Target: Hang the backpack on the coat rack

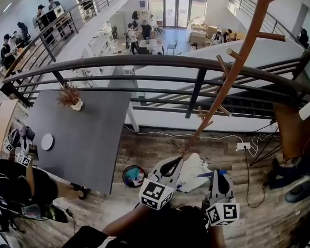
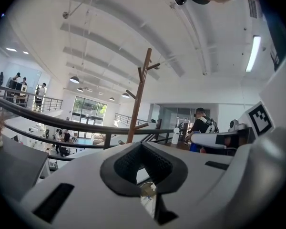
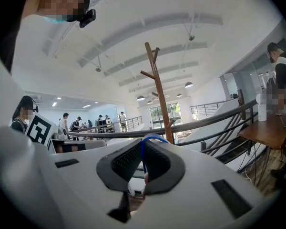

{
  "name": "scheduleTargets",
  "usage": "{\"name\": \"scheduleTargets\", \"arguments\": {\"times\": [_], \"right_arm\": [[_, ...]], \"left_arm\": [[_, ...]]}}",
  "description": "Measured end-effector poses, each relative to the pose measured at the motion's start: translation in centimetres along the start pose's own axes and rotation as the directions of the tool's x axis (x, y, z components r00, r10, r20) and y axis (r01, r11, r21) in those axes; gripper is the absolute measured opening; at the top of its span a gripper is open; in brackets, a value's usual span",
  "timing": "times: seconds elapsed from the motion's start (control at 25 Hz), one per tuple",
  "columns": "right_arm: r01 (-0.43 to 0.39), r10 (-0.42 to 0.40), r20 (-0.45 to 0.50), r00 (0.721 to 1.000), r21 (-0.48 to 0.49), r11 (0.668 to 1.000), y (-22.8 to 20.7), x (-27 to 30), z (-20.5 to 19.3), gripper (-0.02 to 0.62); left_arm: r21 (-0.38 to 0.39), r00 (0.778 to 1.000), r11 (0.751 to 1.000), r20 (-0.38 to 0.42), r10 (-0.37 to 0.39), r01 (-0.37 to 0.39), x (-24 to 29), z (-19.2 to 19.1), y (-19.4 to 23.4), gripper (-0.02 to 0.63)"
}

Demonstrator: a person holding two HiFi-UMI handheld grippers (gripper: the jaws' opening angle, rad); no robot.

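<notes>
The brown wooden coat rack [image 1: 232, 68] rises from the wooden floor just ahead of me, pegs branching off its pole. It also shows beyond the jaws in the left gripper view [image 2: 138, 99] and the right gripper view [image 3: 159, 94]. The white backpack [image 1: 195, 170] hangs low between my two grippers, near the rack's foot. My left gripper [image 1: 171, 168] is at its left side, jaws closed, with white fabric [image 2: 148, 197] showing under the pads. My right gripper [image 1: 219, 179] is shut on the backpack's blue strap [image 3: 144, 144], which loops up between its pads.
A dark metal railing [image 1: 144, 61] runs behind the rack, with a drop to a lower floor beyond. A grey table [image 1: 88, 133] with a plant [image 1: 70, 96] stands left. A wooden desk [image 1: 294, 128] is right. Cables and a power strip [image 1: 243, 146] lie on the floor. A person [image 1: 10, 185] sits at lower left.
</notes>
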State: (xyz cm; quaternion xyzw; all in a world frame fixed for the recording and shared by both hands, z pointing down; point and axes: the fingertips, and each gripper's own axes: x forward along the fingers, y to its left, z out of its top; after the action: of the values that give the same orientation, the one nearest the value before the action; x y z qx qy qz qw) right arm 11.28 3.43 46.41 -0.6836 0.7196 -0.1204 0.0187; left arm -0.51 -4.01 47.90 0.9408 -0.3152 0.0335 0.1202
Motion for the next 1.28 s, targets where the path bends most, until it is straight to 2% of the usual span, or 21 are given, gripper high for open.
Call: {"name": "scheduleTargets", "arguments": {"times": [0.28, 0.6, 0.88, 1.0, 1.28], "right_arm": [[0.03, -0.03, -0.003, 1.0, -0.004, 1.0, 0.2, 2.0, 1.1, 0.02], [0.039, -0.038, 0.027, 0.999, -0.019, 0.999, -0.8, 3.6, 2.5, 0.02], [0.013, -0.013, 0.015, 1.0, -0.014, 1.0, -2.0, 5.3, 2.3, 0.02], [0.007, -0.007, 0.01, 1.0, -0.007, 1.0, -3.0, 6.2, 2.2, 0.02], [-0.02, 0.02, 0.017, 1.0, -0.021, 1.0, -4.6, 8.0, 3.0, 0.02]], "left_arm": [[-0.025, 0.998, 0.998, 0.019, -0.054, 0.055, 0.6, 1.2, 0.9, -0.002], [-0.026, 0.998, 0.997, 0.02, -0.067, 0.067, 2.0, 1.5, 1.8, -0.002], [-0.01, 0.999, 0.999, 0.012, -0.036, 0.036, 4.1, 1.5, 2.7, -0.002], [-0.027, 1.0, 0.999, 0.001, -0.019, 0.019, 5.2, 1.1, 3.2, -0.002], [-0.02, 1.0, 1.0, -0.001, -0.024, 0.024, 8.0, 1.3, 2.8, -0.002]]}}
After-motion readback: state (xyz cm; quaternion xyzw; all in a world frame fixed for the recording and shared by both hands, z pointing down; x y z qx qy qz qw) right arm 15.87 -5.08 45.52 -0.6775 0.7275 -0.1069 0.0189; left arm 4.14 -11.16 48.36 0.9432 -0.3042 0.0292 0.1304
